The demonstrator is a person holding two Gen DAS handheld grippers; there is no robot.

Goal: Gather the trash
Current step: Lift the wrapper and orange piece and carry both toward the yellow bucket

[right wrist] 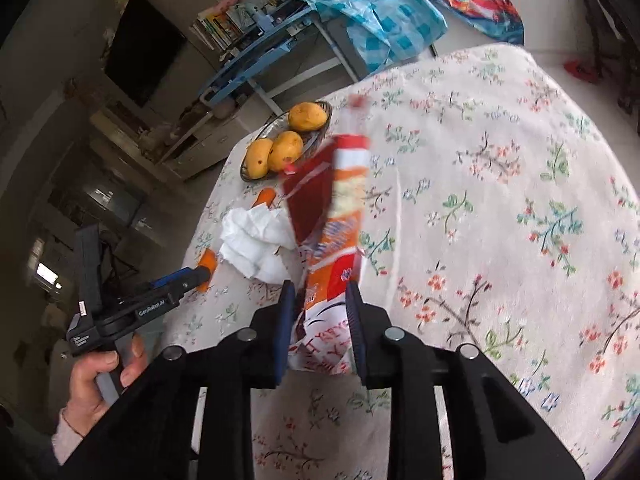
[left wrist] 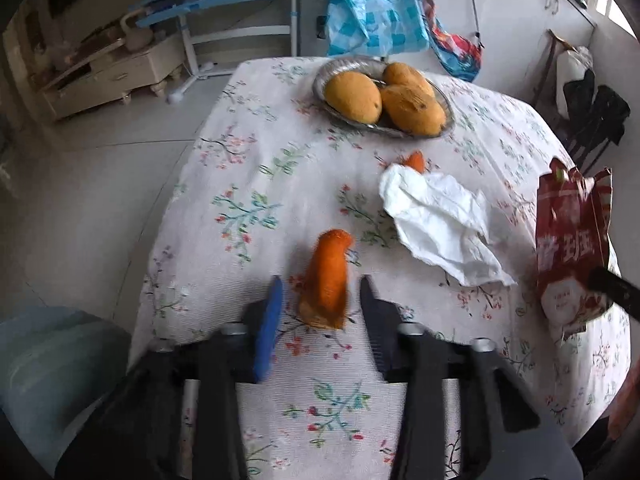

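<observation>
A round table (left wrist: 248,168) fills both views, draped in a ribbed, cream cloth printed with small floral sprigs. Over it the left gripper (left wrist: 320,292) angles steeply down, its two black fingers standing apart, one faced with a blue pad. Between them sits an orange piece of mango peel (left wrist: 328,280), curved and matte, fibrous at its cut end; the pads stand clear on both sides and do not press it. In the right wrist view a bare hand (right wrist: 96,380) wraps the left tool's grip, a pale sleeve cuff at the wrist.

The right gripper (right wrist: 320,292) tilts down less steeply. Its blue-padded fingers flank the lower end of a crinkled snack bag (right wrist: 332,216), glossy foil in red, orange and white, which stands tall above the cloth. The bag fills the gap between the pads, but whether they pinch it or only touch it, I cannot tell.

Just beside the bag lies a crumpled white tissue (left wrist: 436,220), soft and creased. A second, smaller bit of orange peel (left wrist: 416,160) peeks out at its far edge. Farther back an oval silvery dish (left wrist: 344,64) holds three smooth yellow mangoes (left wrist: 352,96).
</observation>
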